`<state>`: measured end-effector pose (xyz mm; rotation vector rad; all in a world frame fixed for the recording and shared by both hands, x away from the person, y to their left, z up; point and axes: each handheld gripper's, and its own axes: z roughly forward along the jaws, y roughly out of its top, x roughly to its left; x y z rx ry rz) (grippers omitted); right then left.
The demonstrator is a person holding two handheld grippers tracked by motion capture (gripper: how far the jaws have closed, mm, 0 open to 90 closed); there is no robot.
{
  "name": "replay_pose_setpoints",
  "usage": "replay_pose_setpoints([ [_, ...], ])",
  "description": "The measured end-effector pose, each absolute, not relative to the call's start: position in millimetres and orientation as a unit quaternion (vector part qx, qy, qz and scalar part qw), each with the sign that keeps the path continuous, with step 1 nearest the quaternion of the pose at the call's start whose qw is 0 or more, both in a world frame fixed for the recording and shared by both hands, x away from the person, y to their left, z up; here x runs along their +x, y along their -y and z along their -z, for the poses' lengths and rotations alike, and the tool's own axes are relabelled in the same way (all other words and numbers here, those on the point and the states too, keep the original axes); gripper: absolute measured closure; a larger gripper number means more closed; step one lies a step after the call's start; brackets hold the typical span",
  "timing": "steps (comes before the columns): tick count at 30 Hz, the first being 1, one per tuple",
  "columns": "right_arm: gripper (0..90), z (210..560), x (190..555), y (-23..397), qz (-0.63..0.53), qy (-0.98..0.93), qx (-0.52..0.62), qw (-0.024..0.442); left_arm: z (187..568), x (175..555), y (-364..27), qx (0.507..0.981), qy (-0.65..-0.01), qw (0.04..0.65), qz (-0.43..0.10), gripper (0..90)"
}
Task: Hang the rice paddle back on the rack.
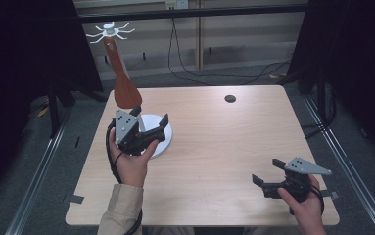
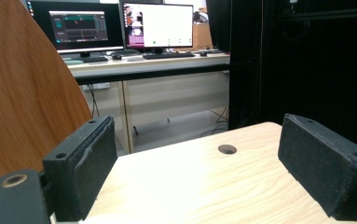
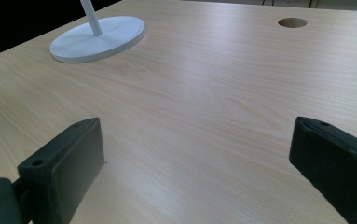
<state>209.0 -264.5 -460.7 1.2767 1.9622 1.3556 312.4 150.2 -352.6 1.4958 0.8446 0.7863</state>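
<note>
Wooden spatula (image 1: 121, 78) hanging from the white stand (image 1: 160, 142), near the desk's (image 1: 224, 147) far-left corner.
Your left gripper (image 1: 151, 122), jaws wide and empty, sits just beside its near-vertical blade; your right gripper (image 1: 266, 174), likewise open and empty, hangs well apart.

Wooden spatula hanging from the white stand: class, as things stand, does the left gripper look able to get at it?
Probably yes. The left gripper is open and raised beside the wooden spatula, whose blade hangs just left of its jaws in the left gripper view, with nothing between them. The white stand sits below.
</note>
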Motion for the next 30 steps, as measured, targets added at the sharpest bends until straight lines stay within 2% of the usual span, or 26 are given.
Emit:
replay_pose_setpoints([
  [30, 2.6, 462, 209, 263, -0.487, -0.712, 0.457, 0.214, 402, 302, -153, 0.669, -0.368, 0.577, -0.29, 10.2],
])
